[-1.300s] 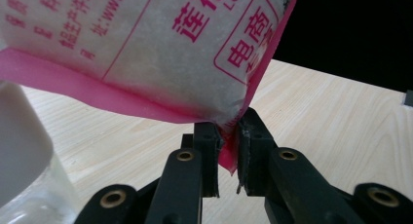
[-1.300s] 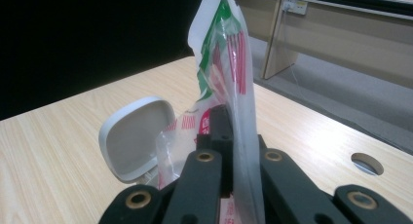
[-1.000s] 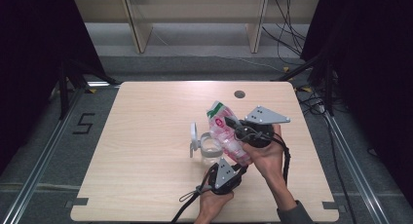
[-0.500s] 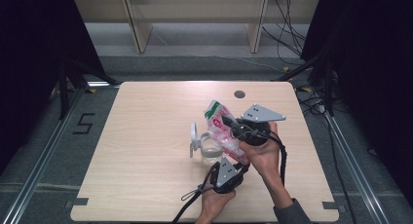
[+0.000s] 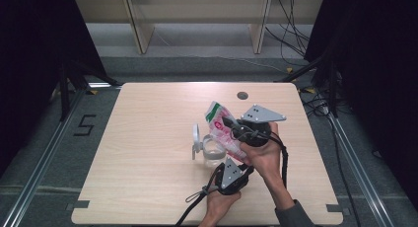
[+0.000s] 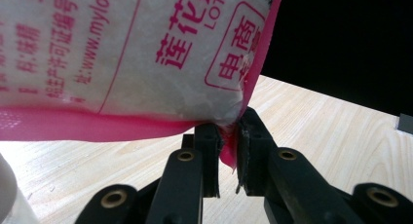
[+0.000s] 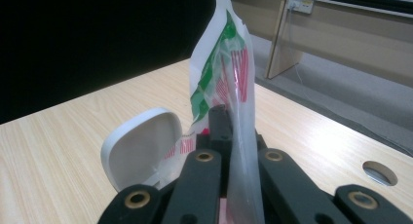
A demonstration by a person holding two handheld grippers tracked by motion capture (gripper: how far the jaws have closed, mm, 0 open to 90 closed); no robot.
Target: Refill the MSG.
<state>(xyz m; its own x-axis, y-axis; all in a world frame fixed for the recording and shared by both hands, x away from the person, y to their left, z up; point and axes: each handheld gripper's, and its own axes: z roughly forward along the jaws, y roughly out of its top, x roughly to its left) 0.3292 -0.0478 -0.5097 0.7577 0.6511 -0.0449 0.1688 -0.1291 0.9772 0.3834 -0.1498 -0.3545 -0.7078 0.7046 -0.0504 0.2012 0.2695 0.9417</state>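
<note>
Two grippers hold one soft bag above a clear jar

From the high view, the bag (image 5: 223, 131) of white stuff hangs tilted just above the clear jar (image 5: 213, 151), which stands near the middle of the table (image 5: 148, 138) with its white lid (image 5: 196, 140) flipped up on the side away from the hands. The bag looks light, floppy and slippery (thin plastic), so I think its flat sealed edges are the best places to pinch. The right gripper (image 5: 235, 129) holds it beyond the jar, and the left gripper (image 5: 235, 164) holds it on the person's side. In the left gripper view, the left gripper (image 6: 227, 151) is almost pressed together, pinching the bag's (image 6: 122, 63) pink bottom corner. In the right gripper view, the right gripper (image 7: 229, 131) is squeezed on the bag's (image 7: 229, 68) thin top edge, with the lid (image 7: 141, 146) just beside it.
</note>
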